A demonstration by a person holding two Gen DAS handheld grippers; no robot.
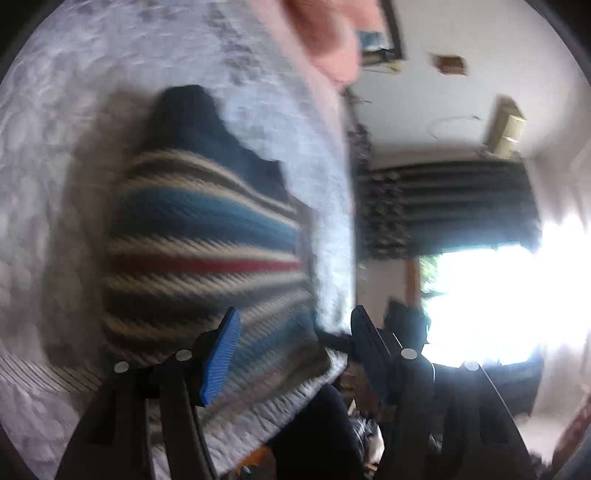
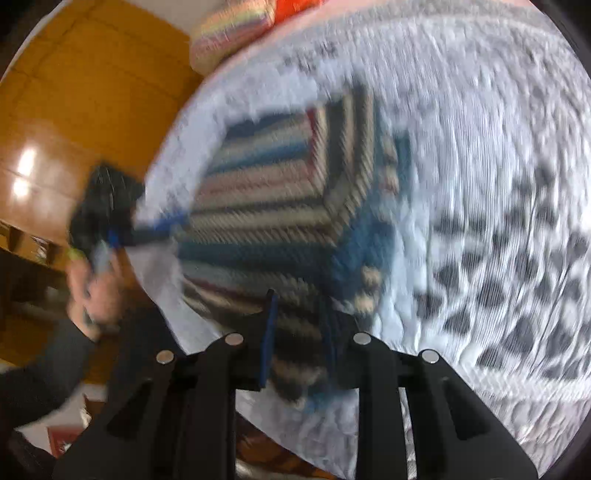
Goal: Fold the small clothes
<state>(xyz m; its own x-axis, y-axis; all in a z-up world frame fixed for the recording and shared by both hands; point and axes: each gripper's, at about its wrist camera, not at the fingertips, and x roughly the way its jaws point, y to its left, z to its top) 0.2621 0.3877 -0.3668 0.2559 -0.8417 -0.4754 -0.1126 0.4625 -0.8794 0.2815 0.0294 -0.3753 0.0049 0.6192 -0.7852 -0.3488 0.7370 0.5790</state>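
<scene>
A small knitted sweater (image 1: 199,236) with blue, cream, dark and red stripes lies on the quilted bed cover (image 1: 55,184). My left gripper (image 1: 295,347) stands open at the sweater's near edge by the side of the bed, its blue pads (image 1: 221,354) wide apart and some knit lying between them. In the right wrist view the sweater (image 2: 266,184) shows a folded part with stripes running two ways. A narrow striped part runs down into my right gripper (image 2: 299,343), whose fingers stand close together on it. The left gripper (image 2: 107,206) and the hand (image 2: 92,288) holding it show at the left.
The white and grey patterned cover (image 2: 498,221) spreads wide to the right of the sweater. A folded multicoloured cloth (image 2: 229,33) lies at the far end of the bed. Orange-brown wooden furniture (image 2: 74,110) stands beyond the bed edge. A bright window (image 1: 487,295) and dark curtain (image 1: 461,203) are off the bed's side.
</scene>
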